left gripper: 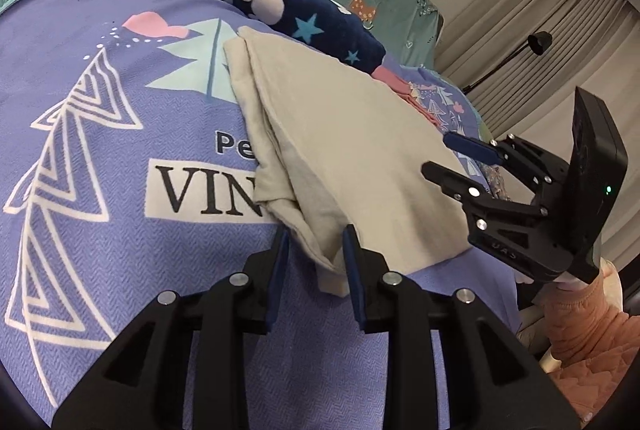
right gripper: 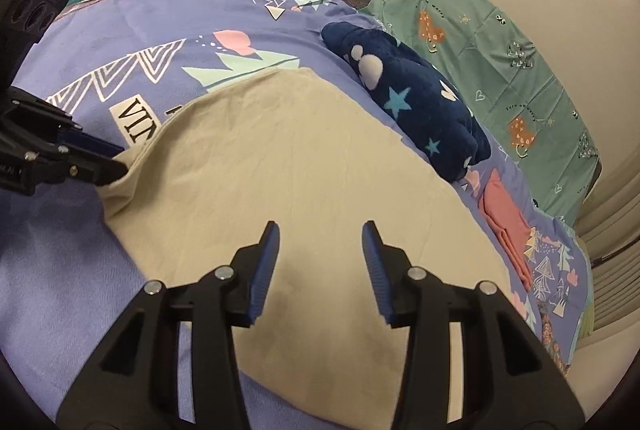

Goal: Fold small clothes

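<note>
The cream-beige soft cotton garment lies partly folded on the lavender printed bedspread, its layered folds and a bunched corner at the left side. The left gripper is clamped on that bunched corner, cloth pinched between its blue pads. The right gripper hovers above the garment's flat middle, jaws apart with nothing between them. A folded navy fleece piece with stars lies just beyond the garment's far edge; a folded pink cloth lies near its right edge. Bare bedspread lies left and nearside.
</note>
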`<action>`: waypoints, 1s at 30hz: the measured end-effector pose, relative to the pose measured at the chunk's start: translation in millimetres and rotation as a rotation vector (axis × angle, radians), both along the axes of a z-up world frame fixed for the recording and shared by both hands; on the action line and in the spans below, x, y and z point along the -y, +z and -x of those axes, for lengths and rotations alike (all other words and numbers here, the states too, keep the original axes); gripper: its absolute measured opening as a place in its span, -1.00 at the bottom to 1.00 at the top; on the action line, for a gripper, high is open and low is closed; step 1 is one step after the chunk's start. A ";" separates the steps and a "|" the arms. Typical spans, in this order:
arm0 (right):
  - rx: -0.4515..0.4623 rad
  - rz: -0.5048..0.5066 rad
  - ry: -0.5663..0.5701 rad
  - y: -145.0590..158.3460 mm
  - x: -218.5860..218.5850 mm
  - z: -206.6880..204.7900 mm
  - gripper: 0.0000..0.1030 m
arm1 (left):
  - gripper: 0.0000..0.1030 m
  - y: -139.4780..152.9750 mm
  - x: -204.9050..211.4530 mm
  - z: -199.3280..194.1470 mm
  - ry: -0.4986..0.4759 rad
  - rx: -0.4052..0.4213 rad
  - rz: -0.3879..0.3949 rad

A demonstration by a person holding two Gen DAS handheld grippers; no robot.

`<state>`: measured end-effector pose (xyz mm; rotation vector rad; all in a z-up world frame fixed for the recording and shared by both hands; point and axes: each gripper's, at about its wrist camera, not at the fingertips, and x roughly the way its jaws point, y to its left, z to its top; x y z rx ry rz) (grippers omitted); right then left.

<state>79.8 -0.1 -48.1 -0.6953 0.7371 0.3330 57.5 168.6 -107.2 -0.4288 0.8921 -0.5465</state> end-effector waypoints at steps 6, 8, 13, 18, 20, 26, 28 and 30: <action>0.014 0.043 0.016 -1.7 -12.3 -14.1 -0.11 | -0.39 -5.7 -2.3 -2.5 -0.004 -0.018 0.023; 0.016 0.048 0.025 -1.8 -17.8 -17.7 -0.09 | -0.35 -8.5 -5.1 -1.7 0.001 -0.028 0.027; 0.028 0.069 0.059 -1.8 -34.3 -28.8 -0.04 | -0.25 -8.3 -3.2 1.6 -0.017 -0.012 0.000; -0.011 0.043 0.079 -0.8 -56.7 -57.9 -0.04 | -0.24 -10.3 -4.5 -1.5 -0.020 -0.024 0.026; -0.067 0.012 0.089 -2.0 -71.2 -76.6 -0.04 | -0.24 -10.2 -4.7 -2.1 -0.014 -0.029 0.034; -0.144 -0.028 0.086 -5.0 -115.6 -120.5 -0.03 | -0.24 -10.0 -4.1 -7.1 -0.006 -0.060 0.053; -0.157 -0.004 0.088 -8.8 -127.9 -130.2 -0.03 | -0.27 -8.9 -1.2 -9.3 -0.015 -0.065 0.050; -0.203 0.043 0.089 -19.7 -140.6 -139.7 -0.03 | -0.30 -7.7 1.8 -11.9 -0.024 -0.064 0.050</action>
